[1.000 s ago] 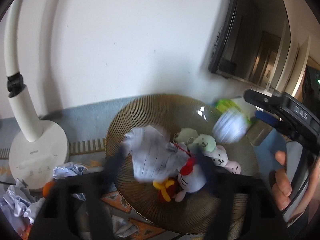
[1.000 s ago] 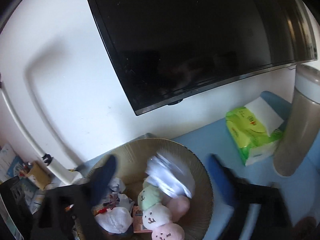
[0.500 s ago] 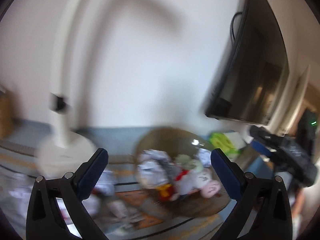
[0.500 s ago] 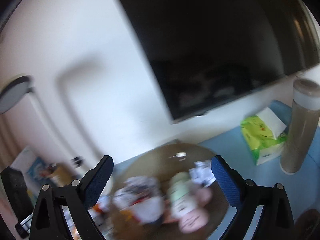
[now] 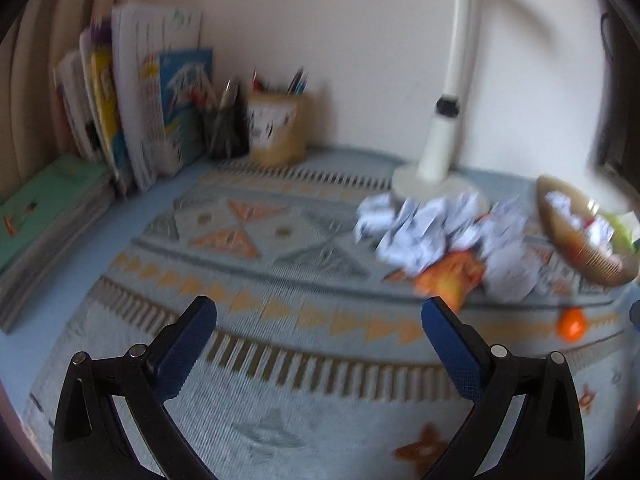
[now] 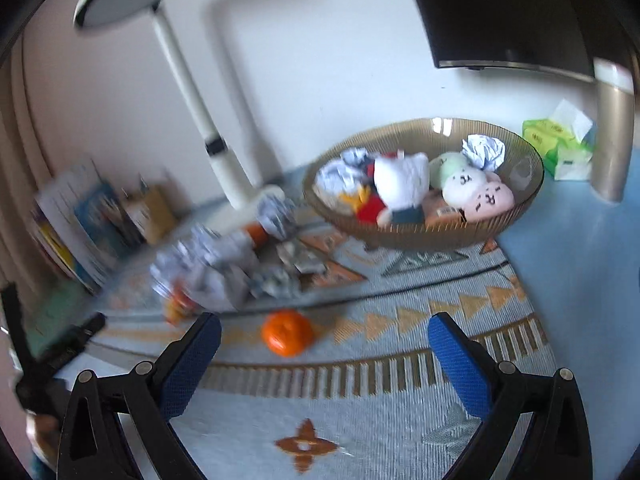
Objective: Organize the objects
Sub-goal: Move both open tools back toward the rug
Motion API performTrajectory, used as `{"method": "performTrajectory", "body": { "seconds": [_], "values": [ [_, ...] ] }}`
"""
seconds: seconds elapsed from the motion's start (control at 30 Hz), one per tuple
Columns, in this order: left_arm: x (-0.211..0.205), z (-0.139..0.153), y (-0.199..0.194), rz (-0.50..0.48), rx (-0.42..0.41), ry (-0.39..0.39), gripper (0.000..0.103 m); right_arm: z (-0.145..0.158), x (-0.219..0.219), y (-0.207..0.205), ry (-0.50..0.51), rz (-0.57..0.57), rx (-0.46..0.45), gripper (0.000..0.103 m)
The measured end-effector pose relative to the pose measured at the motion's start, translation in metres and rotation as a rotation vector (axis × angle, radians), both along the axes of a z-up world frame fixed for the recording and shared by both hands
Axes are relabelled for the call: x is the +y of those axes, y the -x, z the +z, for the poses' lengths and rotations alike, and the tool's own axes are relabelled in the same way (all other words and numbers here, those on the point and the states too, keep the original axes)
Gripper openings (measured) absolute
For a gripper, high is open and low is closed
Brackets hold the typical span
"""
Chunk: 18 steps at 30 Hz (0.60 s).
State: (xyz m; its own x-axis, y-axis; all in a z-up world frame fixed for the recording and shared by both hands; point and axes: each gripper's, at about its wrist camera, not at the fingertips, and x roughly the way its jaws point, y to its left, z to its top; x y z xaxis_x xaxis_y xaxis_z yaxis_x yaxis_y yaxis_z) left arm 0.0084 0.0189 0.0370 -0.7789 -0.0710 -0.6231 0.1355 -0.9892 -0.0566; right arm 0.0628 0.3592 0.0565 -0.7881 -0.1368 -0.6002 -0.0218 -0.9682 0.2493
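Now both empty: left gripper (image 5: pixel 318 312) jaws spread wide, right gripper (image 6: pixel 324 330) jaws opening. Beyond, small orange tangerine (image 6: pixel 287 333) on patterned woven mat (image 6: pixel 400 412); crumpled white paper balls (image 5: pixel 416 232) heaped near amber ribbed glass bowl (image 6: pixel 424 236).

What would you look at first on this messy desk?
Probably the big brown bowl by the wall, heaped with soft toys and paper balls. Next, the pile of crumpled paper spilled on the patterned mat beside the white lamp, and one bright orange sitting alone in front.
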Motion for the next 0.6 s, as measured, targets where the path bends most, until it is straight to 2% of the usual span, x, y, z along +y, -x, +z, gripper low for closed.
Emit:
{"method": "performTrajectory", "body": {
  "seconds": [0.07,0.13,0.27,0.33,0.4,0.47,0.57,0.6],
  "values": [
    [-0.003,-0.005,0.001,-0.002,-0.012,-0.02,0.102,-0.012,-0.007,0.001,-0.042,-0.012,0.002,0.103],
    [-0.002,-0.003,-0.002,-0.017,0.034,-0.029,0.102,-0.012,-0.011,0.004,-0.077,-0.017,-0.002,0.103],
    [0.008,-0.003,-0.007,-0.052,0.022,-0.001,0.102,-0.018,-0.012,0.012,-0.075,-0.01,-0.068,0.103],
    [0.009,-0.002,-0.013,-0.068,0.033,0.002,0.102,-0.016,-0.012,0.011,-0.078,-0.014,-0.064,0.103],
    [0.007,-0.002,-0.01,-0.093,0.011,-0.015,0.102,-0.014,-0.013,0.01,-0.077,0.004,-0.051,0.103],
    [0.0,0.0,-0.001,-0.161,-0.035,-0.092,0.102,-0.014,-0.018,0.014,-0.083,0.045,-0.075,0.103],
    [-0.023,0.008,0.023,-0.271,-0.119,-0.352,0.102,-0.008,-0.036,0.025,-0.077,0.154,-0.121,0.103],
    [-0.026,0.011,0.033,-0.289,-0.143,-0.389,0.102,-0.003,-0.046,0.029,-0.082,0.181,-0.128,0.103]
  ]
}}
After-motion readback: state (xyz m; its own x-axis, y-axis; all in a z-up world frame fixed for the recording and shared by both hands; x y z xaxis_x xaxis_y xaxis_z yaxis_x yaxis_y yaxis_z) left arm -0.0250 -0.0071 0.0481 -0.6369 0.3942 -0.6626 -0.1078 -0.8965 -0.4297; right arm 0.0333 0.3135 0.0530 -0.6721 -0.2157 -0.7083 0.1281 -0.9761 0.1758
